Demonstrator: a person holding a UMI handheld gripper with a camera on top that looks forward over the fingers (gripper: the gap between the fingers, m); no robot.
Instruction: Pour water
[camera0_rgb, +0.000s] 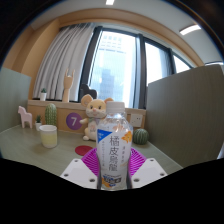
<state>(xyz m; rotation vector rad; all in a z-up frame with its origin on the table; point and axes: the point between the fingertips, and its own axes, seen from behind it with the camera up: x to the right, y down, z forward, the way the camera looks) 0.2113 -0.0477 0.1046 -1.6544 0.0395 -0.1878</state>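
Daylight pours through the tall window (118, 62) at twelve o'clock, its panes blown out to near white; two ceiling strip lights (190, 29) glow at one and twelve o'clock; the room is otherwise moderately bright and warm in tone; the desk (25, 148) at nine o'clock is evenly lit with soft, faint shadows; strong fisheye bending curves the window frames and walls toward the rim; the water bottle (116, 150) at six o'clock is backlit, its label slightly soft.

Gripper (115, 168), fwd view: two fingers (78, 172) w/ pale grey, angular outer plates, each w/ a magenta pad (92, 158) on its inner face, dark gap btwn plates.
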